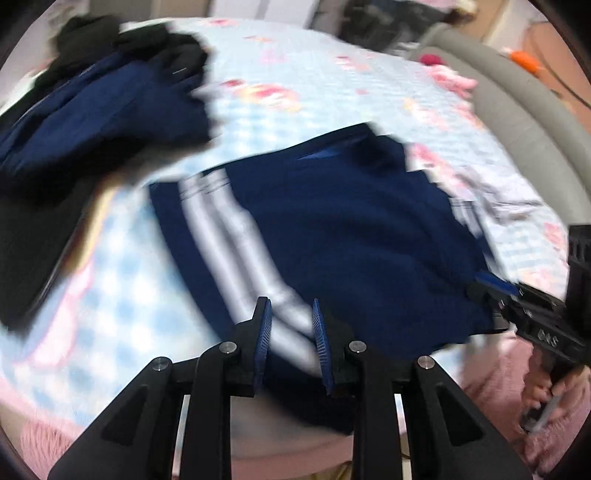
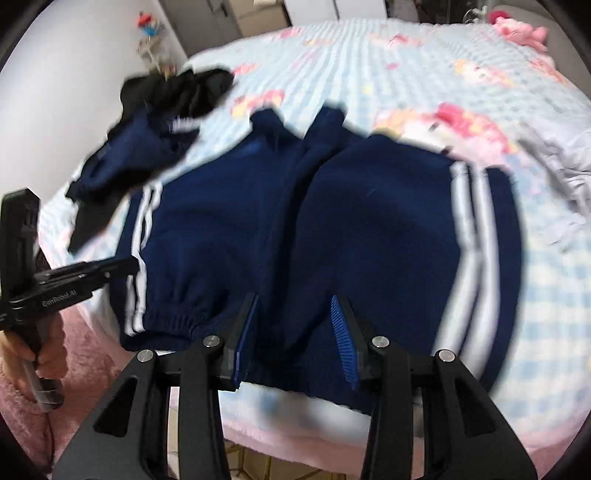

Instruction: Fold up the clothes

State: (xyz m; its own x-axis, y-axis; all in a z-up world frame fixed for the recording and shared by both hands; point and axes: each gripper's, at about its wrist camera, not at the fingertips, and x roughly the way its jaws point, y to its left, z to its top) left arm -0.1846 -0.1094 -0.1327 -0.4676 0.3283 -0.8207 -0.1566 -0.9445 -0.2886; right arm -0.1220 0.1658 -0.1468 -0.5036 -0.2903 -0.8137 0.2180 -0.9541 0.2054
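Note:
A navy track jacket (image 2: 236,229) with white sleeve stripes lies spread flat on the bed, collar at the far side and elastic hem near the front edge. My right gripper (image 2: 294,299) hovers over the hem's middle, jaws apart with nothing pinched. The jacket (image 1: 351,240) also fills the left wrist view, and my left gripper (image 1: 290,302) stands open above its striped sleeve. The left gripper (image 2: 123,264) shows by the jacket's left edge in the right wrist view, and the right gripper (image 1: 493,282) by its right edge in the left wrist view. Both views are blurred.
A heap of navy and black clothes (image 2: 147,147) lies at the back left of the blue checked bedsheet (image 2: 406,62). A pale grey garment (image 2: 565,173) sits at the right, a pink plush toy (image 2: 521,27) far back. A pink fluffy blanket (image 2: 92,369) hangs along the front edge.

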